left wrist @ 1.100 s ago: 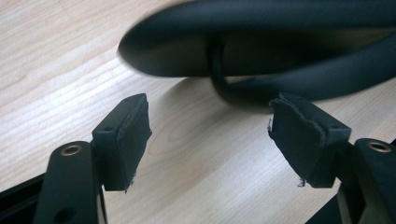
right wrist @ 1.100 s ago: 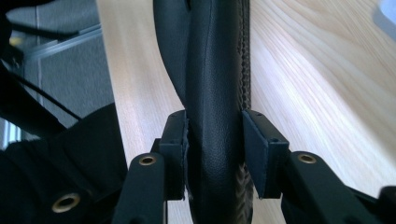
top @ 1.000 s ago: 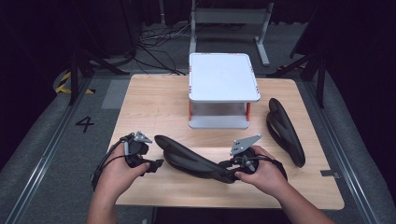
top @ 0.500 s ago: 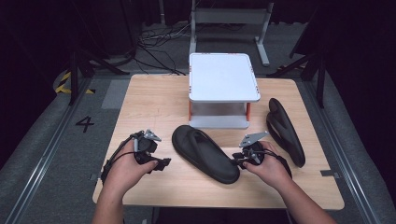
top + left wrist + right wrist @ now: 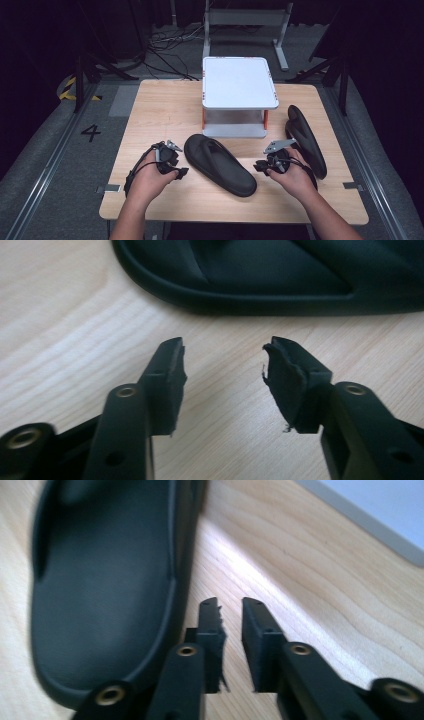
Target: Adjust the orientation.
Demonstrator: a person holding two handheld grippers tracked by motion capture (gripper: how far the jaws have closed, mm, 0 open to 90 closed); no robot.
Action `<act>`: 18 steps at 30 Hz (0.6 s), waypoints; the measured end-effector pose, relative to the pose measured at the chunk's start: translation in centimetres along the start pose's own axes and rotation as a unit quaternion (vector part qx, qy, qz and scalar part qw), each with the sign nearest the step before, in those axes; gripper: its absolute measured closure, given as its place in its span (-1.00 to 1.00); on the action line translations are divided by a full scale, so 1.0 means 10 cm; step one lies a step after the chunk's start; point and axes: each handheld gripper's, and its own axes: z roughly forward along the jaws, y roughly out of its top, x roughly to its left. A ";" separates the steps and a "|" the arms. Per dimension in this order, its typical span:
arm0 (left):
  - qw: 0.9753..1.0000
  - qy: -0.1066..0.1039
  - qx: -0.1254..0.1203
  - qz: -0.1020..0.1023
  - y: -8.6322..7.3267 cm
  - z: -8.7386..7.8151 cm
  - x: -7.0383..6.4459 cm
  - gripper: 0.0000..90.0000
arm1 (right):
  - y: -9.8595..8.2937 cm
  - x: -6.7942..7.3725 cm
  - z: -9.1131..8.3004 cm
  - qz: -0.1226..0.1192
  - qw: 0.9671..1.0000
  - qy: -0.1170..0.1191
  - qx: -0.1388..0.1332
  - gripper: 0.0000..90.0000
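Black rubbery sandal (image 5: pixel 220 165) lies flat at lower centre of the wooden table (image 5: pixel 165 107), having swung more upright. Left gripper (image 5: pixel 181 172) (jaws wide apart) has pulled back beside its toe; right gripper (image 5: pixel 257 166), jaws narrowly parted, empty, sits seemingly just off its heel. Second sandal (image 5: pixel 306 140) rests right.

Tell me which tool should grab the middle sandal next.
Probably the right tool: its jaws sit right beside the sandal at its heel edge, nearly closed on nothing. The left tool is open, with bare table between it and the sandal.
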 end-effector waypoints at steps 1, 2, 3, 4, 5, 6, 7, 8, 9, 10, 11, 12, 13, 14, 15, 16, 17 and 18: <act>1.000 -0.003 0.004 -0.001 0.00 0.03 0.00 0.27 | -0.01 -0.01 0.02 0.000 1.000 -0.002 0.005 0.84; 1.000 -0.003 0.012 0.000 0.00 0.07 0.00 0.32 | -0.01 -0.01 0.04 -0.003 1.000 -0.003 0.010 0.87; 1.000 -0.001 0.014 0.000 0.00 0.10 0.00 0.33 | -0.02 -0.01 0.07 -0.003 1.000 -0.002 0.019 0.89; 1.000 0.000 0.020 0.000 0.00 0.11 0.00 0.37 | -0.03 0.00 0.10 -0.005 1.000 0.002 0.028 0.91; 1.000 0.000 0.020 -0.003 0.00 0.12 0.00 0.38 | -0.04 0.03 0.13 -0.007 0.999 0.010 0.037 0.92; 1.000 0.000 0.019 -0.001 0.00 0.13 0.01 0.38 | -0.04 0.05 0.14 -0.008 0.999 0.016 0.040 0.93; 1.000 -0.001 0.022 -0.003 0.00 0.13 0.02 0.40 | -0.04 0.08 0.16 -0.009 0.999 0.026 0.047 0.94; 1.000 -0.001 0.023 -0.005 0.00 0.14 0.02 0.41 | -0.04 0.11 0.16 -0.011 0.998 0.030 0.053 1.00; 1.000 0.000 0.023 -0.005 0.00 0.14 0.03 0.41 | -0.04 0.16 0.17 -0.018 0.998 0.024 0.054 1.00; 1.000 -0.001 0.025 -0.008 -0.01 0.14 0.03 0.41 | -0.04 0.19 0.16 -0.023 0.998 0.021 0.062 1.00; 1.000 -0.001 0.025 -0.008 -0.01 0.14 0.03 0.41 | -0.04 0.19 0.16 -0.023 0.998 0.021 0.062 1.00; 1.000 -0.002 0.026 -0.008 -0.01 0.14 0.04 0.41 | -0.03 0.23 0.15 -0.026 0.997 0.024 0.071 1.00; 1.000 -0.002 0.026 -0.010 -0.01 0.14 0.05 0.39 | -0.03 0.29 0.15 -0.028 0.996 0.042 0.079 1.00; 1.000 -0.001 0.027 -0.013 -0.01 0.13 0.06 0.38 | -0.03 0.35 0.15 -0.030 0.994 0.056 0.084 1.00; 1.000 0.000 0.027 -0.013 -0.01 0.13 0.07 0.38 | -0.03 0.46 0.16 -0.040 0.993 0.067 0.088 1.00; 1.000 0.002 0.026 -0.016 -0.02 0.12 0.08 0.37 | -0.02 0.52 0.16 -0.050 0.992 0.070 0.092 1.00; 1.000 0.003 0.025 -0.017 -0.02 0.11 0.10 0.36 | -0.02 0.57 0.16 -0.060 0.991 0.077 0.095 0.99; 0.999 0.004 0.025 -0.020 -0.02 0.10 0.11 0.35 | -0.01 0.61 0.17 -0.063 0.990 0.087 0.096 0.97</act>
